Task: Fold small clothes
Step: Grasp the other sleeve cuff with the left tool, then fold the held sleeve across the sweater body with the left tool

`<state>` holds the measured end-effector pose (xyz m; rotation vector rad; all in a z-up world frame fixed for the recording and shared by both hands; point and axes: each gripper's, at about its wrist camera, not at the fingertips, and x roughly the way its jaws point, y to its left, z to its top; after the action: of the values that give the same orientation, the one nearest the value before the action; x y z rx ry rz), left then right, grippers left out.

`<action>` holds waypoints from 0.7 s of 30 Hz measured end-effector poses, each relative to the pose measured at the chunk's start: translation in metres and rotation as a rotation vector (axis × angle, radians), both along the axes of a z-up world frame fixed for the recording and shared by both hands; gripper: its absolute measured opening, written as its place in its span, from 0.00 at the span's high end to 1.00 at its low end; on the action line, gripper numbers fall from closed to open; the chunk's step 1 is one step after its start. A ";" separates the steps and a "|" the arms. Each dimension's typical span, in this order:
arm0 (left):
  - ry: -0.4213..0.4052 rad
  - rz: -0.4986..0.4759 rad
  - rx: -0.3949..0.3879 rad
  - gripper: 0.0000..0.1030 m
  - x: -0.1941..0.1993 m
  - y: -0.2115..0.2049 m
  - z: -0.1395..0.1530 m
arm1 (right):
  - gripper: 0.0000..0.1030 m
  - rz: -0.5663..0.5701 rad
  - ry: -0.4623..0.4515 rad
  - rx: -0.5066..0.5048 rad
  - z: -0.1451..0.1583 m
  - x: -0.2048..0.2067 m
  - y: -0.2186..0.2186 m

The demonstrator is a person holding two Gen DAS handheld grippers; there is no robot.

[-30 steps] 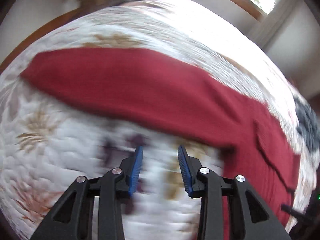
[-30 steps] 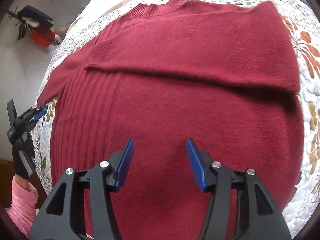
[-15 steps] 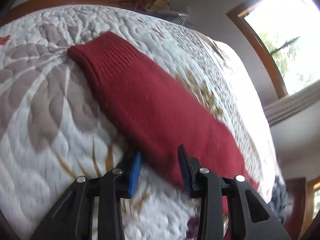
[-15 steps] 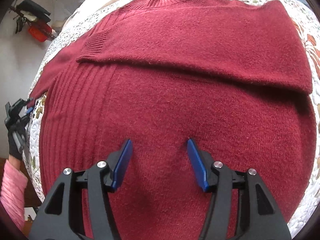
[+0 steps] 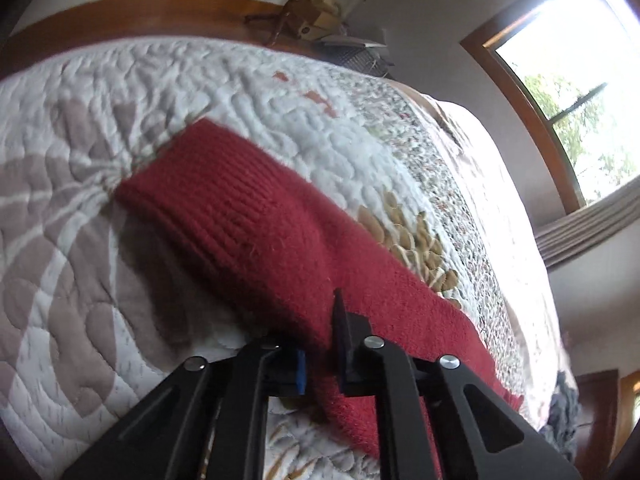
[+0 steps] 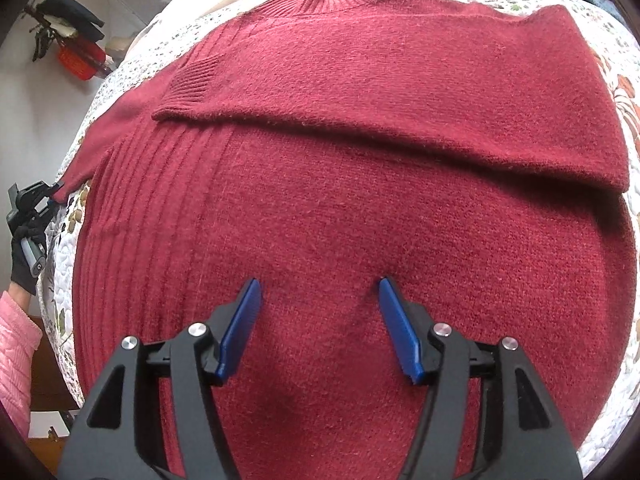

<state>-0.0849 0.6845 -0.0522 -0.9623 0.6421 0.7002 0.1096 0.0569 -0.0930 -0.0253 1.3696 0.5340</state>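
1. The red sweater (image 6: pixel 360 200) lies flat on the quilt (image 5: pixel 100 280), neck at 12 o'clock in the right wrist view. One sleeve (image 6: pixel 400 92) is already folded across the chest, its cuff near 10 o'clock.
2. The other sleeve (image 5: pixel 280 240) lies out on the quilt, not yet folded. The left gripper (image 5: pixel 320 344) has its jaws closed on the sleeve's edge, the cuff pointing to 10 o'clock in its own view. From the right wrist view this gripper (image 6: pixel 36 200) sits at 9 o'clock, held by a gloved hand (image 6: pixel 24 268) with a pink cuff.
3. The right gripper (image 6: pixel 320 320) hovers over the sweater's lower body, jaws wide apart, holding nothing.
4. Judging by this, folding is about a third done: the second sleeve needs to come across, then the body needs doubling.
5. The quilt is white with tan and brown flower shapes, over a bed with a wooden frame (image 5: pixel 140 12). A bright window (image 5: pixel 580 80) is at 2 o'clock in the left view; clutter hangs on the pale wall (image 6: pixel 68 44).
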 end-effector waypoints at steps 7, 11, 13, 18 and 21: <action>-0.015 -0.128 0.108 0.92 0.032 -0.040 0.033 | 0.40 -0.014 0.004 0.013 0.003 -0.002 -0.003; -0.033 -0.234 0.127 0.92 0.062 -0.076 0.044 | 0.43 -0.042 0.009 0.006 0.008 -0.004 -0.007; -0.037 -0.294 0.126 0.92 0.081 -0.097 0.047 | 0.43 -0.054 -0.005 -0.007 0.013 -0.008 -0.009; -0.062 -0.428 0.134 0.92 0.120 -0.154 0.050 | 0.43 -0.066 -0.029 -0.044 0.019 -0.017 -0.021; -0.076 -0.507 0.134 0.92 0.141 -0.194 0.046 | 0.43 -0.083 -0.022 -0.033 0.019 -0.020 -0.031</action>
<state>0.0557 0.4908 -0.0062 -0.6597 0.7261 0.2511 0.0895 0.0262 -0.0742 -0.0015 1.3516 0.4401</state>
